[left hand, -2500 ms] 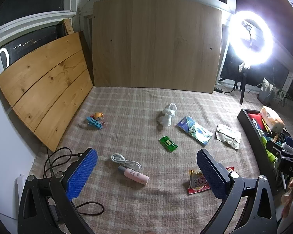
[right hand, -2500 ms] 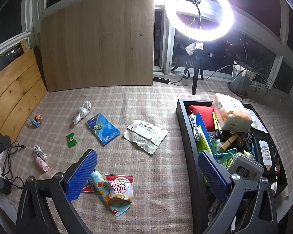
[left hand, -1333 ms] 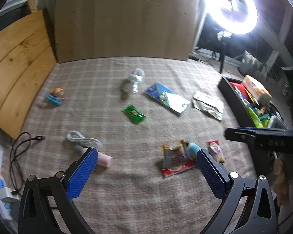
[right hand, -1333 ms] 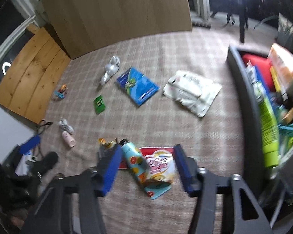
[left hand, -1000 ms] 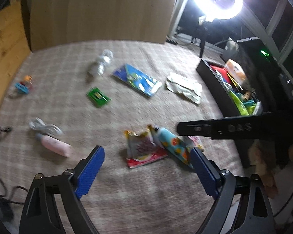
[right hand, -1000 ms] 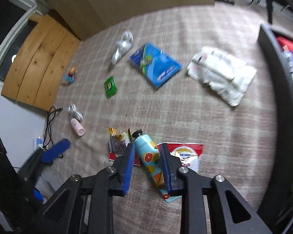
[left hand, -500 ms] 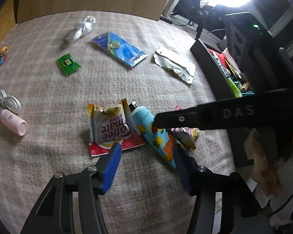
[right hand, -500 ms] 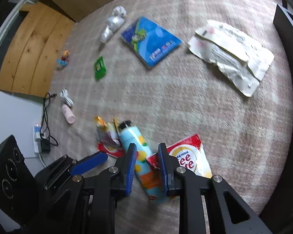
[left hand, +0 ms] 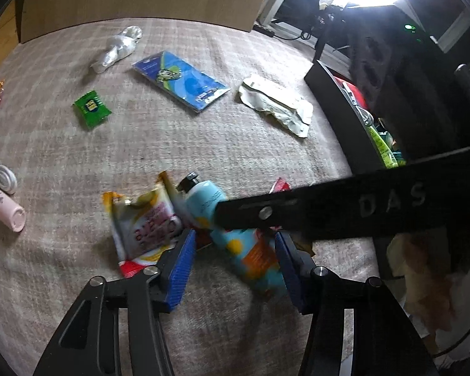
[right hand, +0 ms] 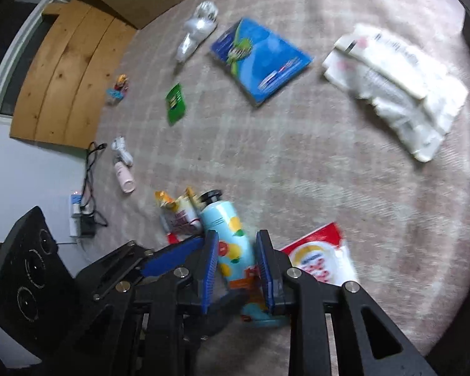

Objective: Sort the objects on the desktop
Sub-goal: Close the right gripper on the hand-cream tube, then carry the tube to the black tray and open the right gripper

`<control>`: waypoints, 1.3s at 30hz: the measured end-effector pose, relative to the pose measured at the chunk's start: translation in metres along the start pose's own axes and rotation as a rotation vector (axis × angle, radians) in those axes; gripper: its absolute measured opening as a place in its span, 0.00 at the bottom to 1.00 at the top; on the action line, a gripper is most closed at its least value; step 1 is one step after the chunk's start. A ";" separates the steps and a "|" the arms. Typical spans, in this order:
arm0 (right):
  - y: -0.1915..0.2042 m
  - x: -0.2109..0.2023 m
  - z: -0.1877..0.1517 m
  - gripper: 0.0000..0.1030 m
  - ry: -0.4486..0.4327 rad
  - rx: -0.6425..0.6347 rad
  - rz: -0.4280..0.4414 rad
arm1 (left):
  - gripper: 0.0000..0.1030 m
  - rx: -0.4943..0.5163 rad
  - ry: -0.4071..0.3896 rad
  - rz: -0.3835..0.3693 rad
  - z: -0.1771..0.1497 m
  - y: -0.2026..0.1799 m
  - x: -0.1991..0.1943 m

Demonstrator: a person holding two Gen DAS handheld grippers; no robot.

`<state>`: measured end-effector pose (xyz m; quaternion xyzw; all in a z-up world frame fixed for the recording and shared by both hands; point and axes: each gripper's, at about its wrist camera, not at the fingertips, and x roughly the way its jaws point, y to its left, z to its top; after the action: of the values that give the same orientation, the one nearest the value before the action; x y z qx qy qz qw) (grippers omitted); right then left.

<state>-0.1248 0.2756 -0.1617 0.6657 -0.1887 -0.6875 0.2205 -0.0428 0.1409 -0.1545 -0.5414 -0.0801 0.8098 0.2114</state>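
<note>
The right gripper (right hand: 236,266) is closed on the light-blue bottle (right hand: 227,228), its blue fingers (right hand: 210,266) pressed against both sides of the lower body, cap pointing toward 12 o'clock. The left gripper (left hand: 233,261) stands about half open, having just been closing, and straddles the same bottle (left hand: 235,235), though contact cannot be confirmed. The bottle lies on the checked bench cloth (left hand: 178,144), with a yellow-red snack packet (left hand: 141,222) at its 9 o'clock and a blue booklet (left hand: 181,80) at 12 o'clock.
</note>
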 end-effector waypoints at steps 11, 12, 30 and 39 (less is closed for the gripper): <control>-0.005 -0.007 -0.008 0.20 -0.031 0.050 0.088 | 0.48 0.024 -0.022 0.021 0.006 -0.014 -0.011; -0.006 -0.011 -0.009 0.20 -0.042 0.055 0.094 | 0.48 0.029 -0.026 0.021 0.008 -0.016 -0.013; -0.079 -0.149 -0.044 0.20 -0.286 0.184 0.071 | 0.48 0.261 -0.070 -0.118 0.071 -0.157 -0.004; -0.132 -0.200 -0.026 0.20 -0.336 0.237 -0.032 | 0.48 0.283 -0.063 -0.201 0.119 -0.214 0.039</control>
<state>-0.1025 0.4974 -0.0697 0.5659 -0.2919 -0.7652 0.0951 -0.1090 0.3616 -0.0624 -0.4700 -0.0258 0.8043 0.3628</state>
